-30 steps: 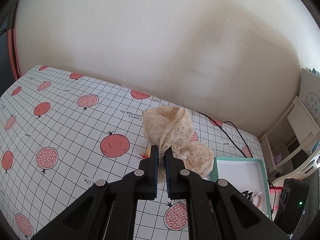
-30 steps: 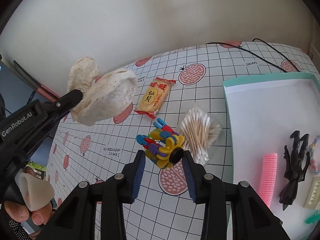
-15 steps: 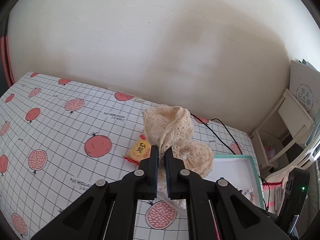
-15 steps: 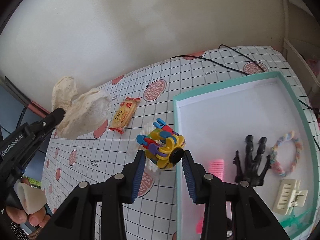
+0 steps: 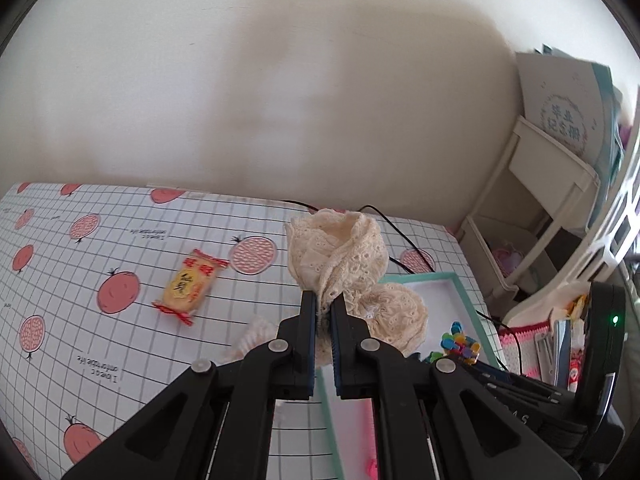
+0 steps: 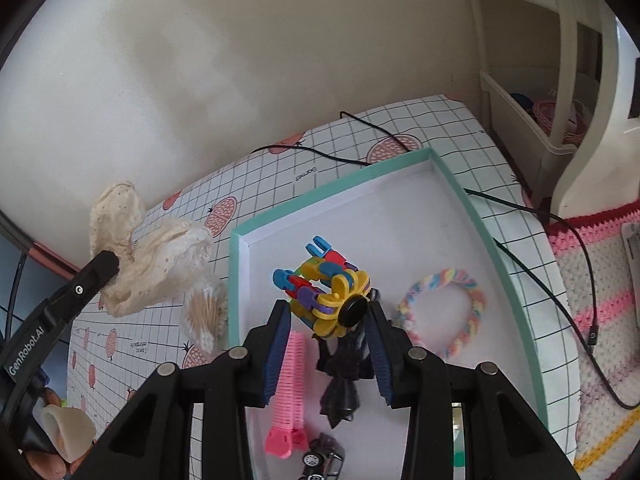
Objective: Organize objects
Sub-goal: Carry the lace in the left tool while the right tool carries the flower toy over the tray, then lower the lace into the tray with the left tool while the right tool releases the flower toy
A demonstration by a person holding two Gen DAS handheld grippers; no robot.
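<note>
My left gripper (image 5: 324,300) is shut on a cream lace cloth (image 5: 344,256) and holds it in the air above the table; it also shows in the right wrist view (image 6: 148,256). My right gripper (image 6: 328,312) is shut on a colourful plastic flower toy (image 6: 324,284), held over the teal-rimmed white tray (image 6: 452,184). The toy also shows in the left wrist view (image 5: 460,344), over the tray (image 5: 424,280). In the tray lie a pink comb-like clip (image 6: 290,392), a black claw clip (image 6: 344,380), a pastel braided ring (image 6: 444,312) and a small toy car (image 6: 324,454).
A yellow snack packet (image 5: 190,286) and a bag of cotton swabs (image 6: 204,316) lie on the pomegranate-print tablecloth (image 5: 80,280) left of the tray. A black cable (image 6: 520,208) crosses the table's far right. A white shelf unit (image 5: 552,184) stands to the right, by the wall.
Both grippers have moved right toward the tray. The flower toy went from above the cotton swabs to over the tray. The lace cloth has travelled right with the left gripper.
</note>
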